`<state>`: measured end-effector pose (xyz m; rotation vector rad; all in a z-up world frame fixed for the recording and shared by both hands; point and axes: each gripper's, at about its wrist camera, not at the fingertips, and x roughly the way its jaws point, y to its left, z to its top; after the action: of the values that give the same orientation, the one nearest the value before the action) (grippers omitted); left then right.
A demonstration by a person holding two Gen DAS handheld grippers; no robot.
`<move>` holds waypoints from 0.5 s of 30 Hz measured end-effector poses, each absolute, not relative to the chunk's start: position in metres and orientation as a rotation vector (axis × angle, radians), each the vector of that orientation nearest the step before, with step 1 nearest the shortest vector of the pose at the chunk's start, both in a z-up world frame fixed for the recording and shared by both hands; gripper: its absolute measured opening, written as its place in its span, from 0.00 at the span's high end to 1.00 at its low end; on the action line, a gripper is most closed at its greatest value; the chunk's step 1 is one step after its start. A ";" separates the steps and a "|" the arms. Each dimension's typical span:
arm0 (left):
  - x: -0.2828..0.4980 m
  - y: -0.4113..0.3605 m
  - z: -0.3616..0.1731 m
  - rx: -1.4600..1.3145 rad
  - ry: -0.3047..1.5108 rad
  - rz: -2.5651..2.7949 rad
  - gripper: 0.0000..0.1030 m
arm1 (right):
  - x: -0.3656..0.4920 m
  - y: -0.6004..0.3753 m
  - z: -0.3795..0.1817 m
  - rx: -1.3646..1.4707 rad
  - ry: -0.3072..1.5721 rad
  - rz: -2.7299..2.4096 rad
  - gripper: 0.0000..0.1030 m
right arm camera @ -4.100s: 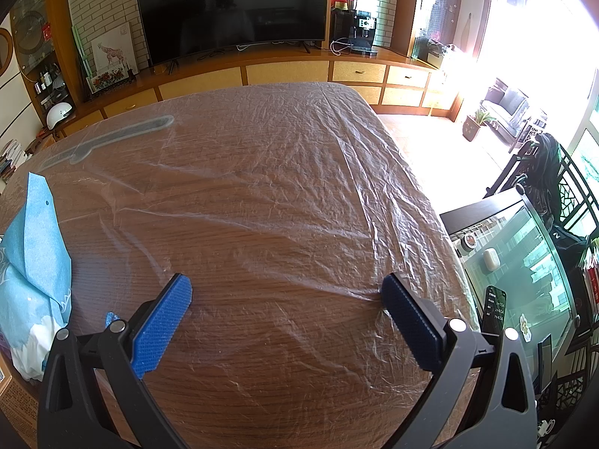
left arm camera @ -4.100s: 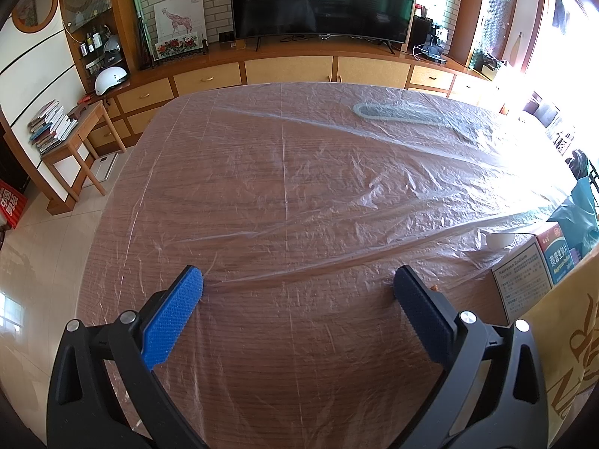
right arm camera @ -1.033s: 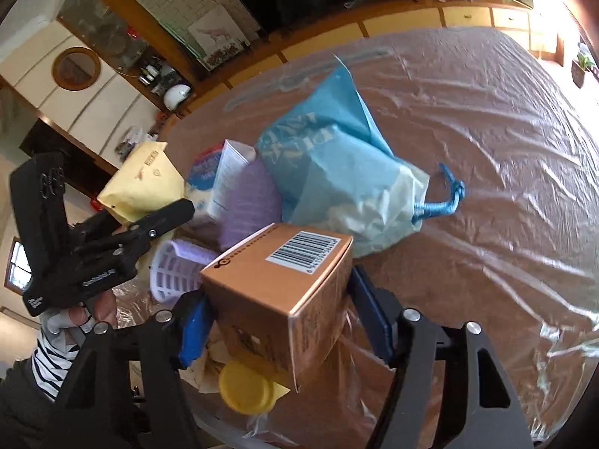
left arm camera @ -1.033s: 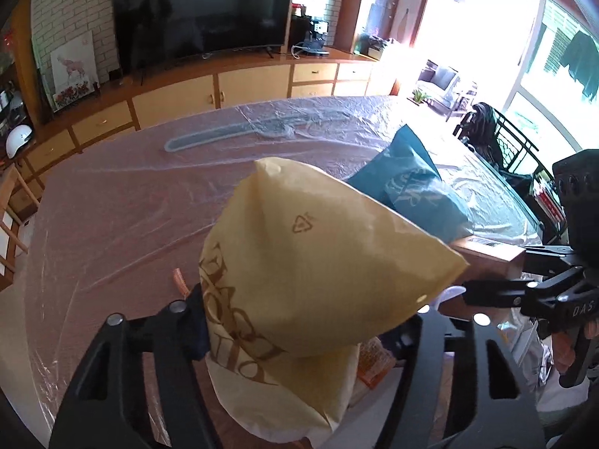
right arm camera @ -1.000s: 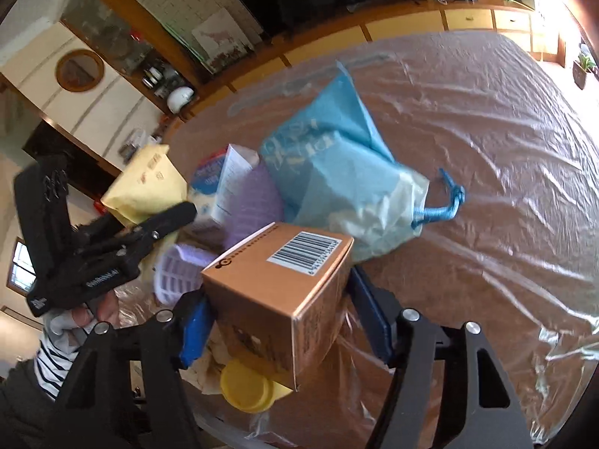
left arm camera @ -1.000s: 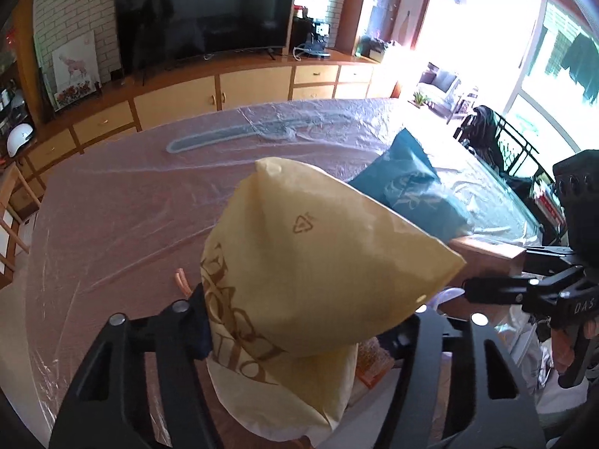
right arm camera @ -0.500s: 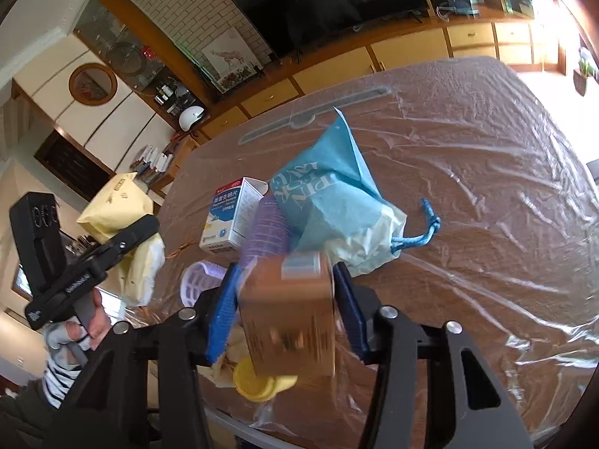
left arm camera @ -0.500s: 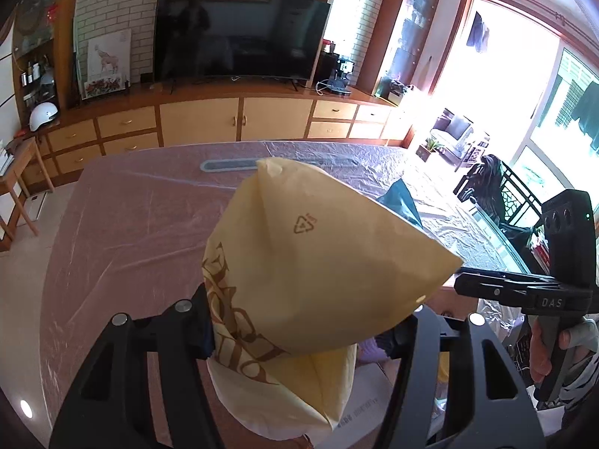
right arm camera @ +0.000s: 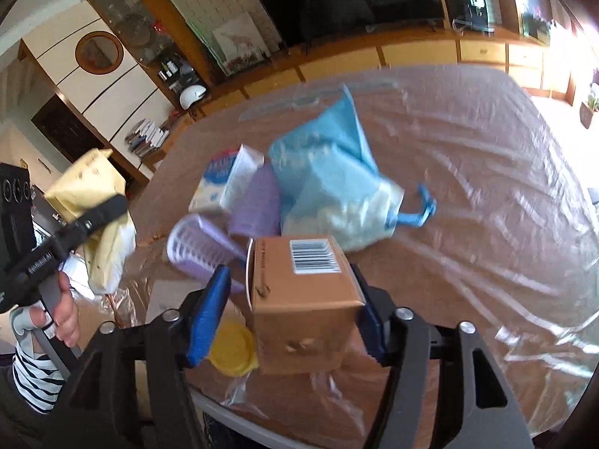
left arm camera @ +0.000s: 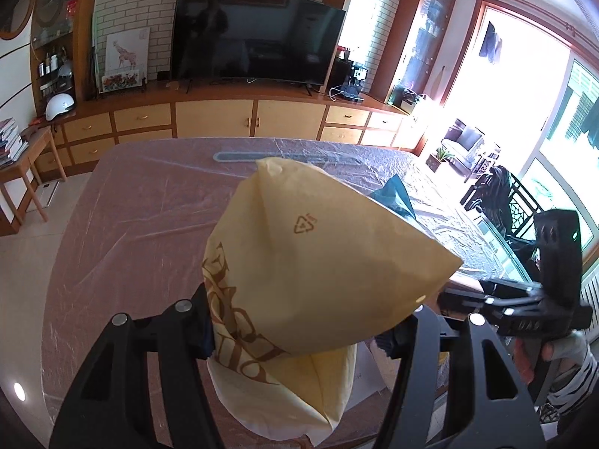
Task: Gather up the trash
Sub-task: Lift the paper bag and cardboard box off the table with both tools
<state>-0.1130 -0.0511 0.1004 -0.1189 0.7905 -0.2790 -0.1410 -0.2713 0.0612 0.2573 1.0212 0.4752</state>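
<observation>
A triangular recycling mark is printed in brown on the yellow paper bag (left arm camera: 318, 262) (its large brown lettering is cropped and unreadable). A barcode label is borne by the cardboard box (right arm camera: 303, 292); its digits are blurred.

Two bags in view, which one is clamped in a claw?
The yellow paper bag, clamped in the left claw. The blue plastic bag lies loose on the table.
</observation>
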 end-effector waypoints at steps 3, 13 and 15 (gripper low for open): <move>-0.112 -0.049 0.100 -0.117 0.791 -0.273 0.40 | -0.144 -0.273 0.047 0.270 1.054 0.472 0.40; -0.120 -0.057 0.096 -0.114 0.790 -0.249 0.40 | -0.162 -0.286 0.042 0.221 1.043 0.445 0.31; -0.123 -0.058 0.094 -0.111 0.789 -0.247 0.40 | -0.169 -0.289 0.047 0.203 1.017 0.443 0.31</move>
<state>-0.1227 -0.0582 0.0945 -0.1107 0.7891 -0.2473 -0.1690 -0.2891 0.0471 0.2032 1.0170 0.4431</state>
